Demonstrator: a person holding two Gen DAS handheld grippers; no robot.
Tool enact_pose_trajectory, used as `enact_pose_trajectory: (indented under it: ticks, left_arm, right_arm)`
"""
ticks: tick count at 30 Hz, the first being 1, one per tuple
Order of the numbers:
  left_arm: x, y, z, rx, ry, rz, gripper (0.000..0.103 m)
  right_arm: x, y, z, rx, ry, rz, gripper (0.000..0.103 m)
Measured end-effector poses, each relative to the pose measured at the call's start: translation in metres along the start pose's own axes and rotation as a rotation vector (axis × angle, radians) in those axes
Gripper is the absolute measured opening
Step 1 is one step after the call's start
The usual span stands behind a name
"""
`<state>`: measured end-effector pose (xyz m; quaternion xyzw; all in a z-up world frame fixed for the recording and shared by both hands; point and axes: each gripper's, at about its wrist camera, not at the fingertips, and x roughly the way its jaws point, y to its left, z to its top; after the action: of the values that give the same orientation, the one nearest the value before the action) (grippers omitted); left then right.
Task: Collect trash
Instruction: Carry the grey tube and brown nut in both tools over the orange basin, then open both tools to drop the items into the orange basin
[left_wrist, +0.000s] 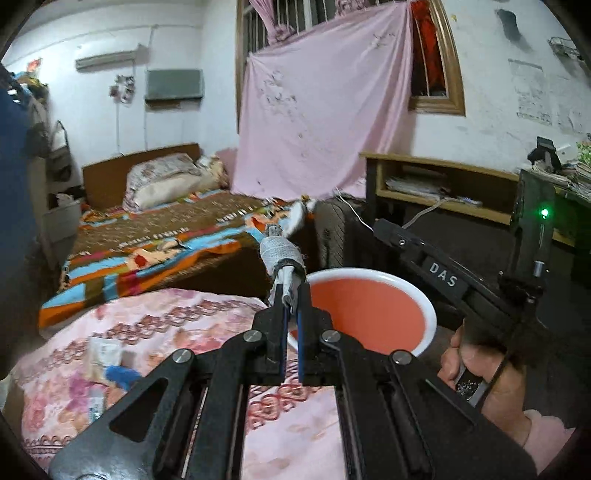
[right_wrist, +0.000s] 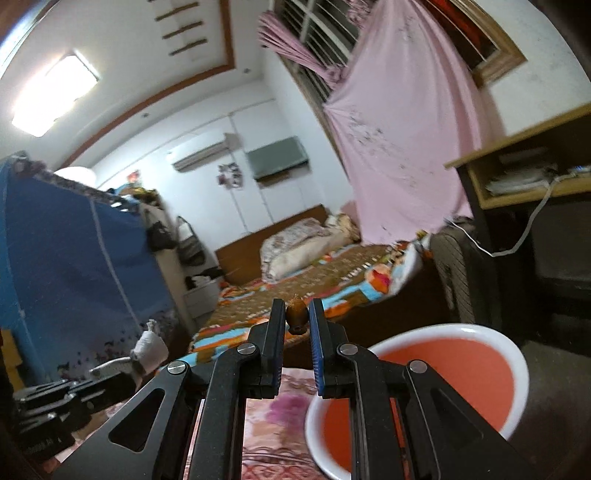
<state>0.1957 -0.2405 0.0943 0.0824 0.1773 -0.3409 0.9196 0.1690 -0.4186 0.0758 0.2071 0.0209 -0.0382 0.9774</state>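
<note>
1. Our left hand-held gripper (left_wrist: 291, 295) pinches a grey-white wrapped stick of trash (left_wrist: 281, 254), held up beside the red basin (left_wrist: 369, 310).
2. Our right hand-held gripper (right_wrist: 297, 317) clamps a small brown scrap (right_wrist: 296, 314), raised left of the basin's white rim (right_wrist: 517, 354).
3. More litter (left_wrist: 105, 352) lies on the pink bedspread (left_wrist: 166, 317).

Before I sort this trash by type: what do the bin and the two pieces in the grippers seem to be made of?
The bin looks like smooth plastic: an even white rim and a flat orange inside. The wrapper in the left gripper looks like crinkled silvery foil or plastic film, twisted thin. The brown lump in the right gripper is glossy and rounded, perhaps a fruit pit or nut; I cannot tell for sure.
</note>
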Motion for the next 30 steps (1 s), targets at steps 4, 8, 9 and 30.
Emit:
enact_pose_trajectory:
  ticks: [4, 8, 9, 30]
  left_arm:
    - [0.022, -0.007, 0.001, -0.016, 0.066, -0.029, 0.000]
    - [0.042, -0.006, 0.000, -0.060, 0.127, -0.053, 0.000]
    - [0.048, -0.004, 0.000, -0.079, 0.145, -0.066, 0.000]
    - [0.103, -0.015, 0.003, -0.201, 0.338, -0.129, 0.000]
  right_arm:
    - [0.003, -0.014, -0.003, 0.036, 0.042, -0.052, 0.011]
    - [0.006, -0.024, -0.005, 0.061, 0.071, -0.089, 0.011]
    - [0.006, -0.025, -0.005, 0.067, 0.077, -0.096, 0.011]
    - [0.018, -0.060, -0.012, 0.202, 0.194, -0.171, 0.012]
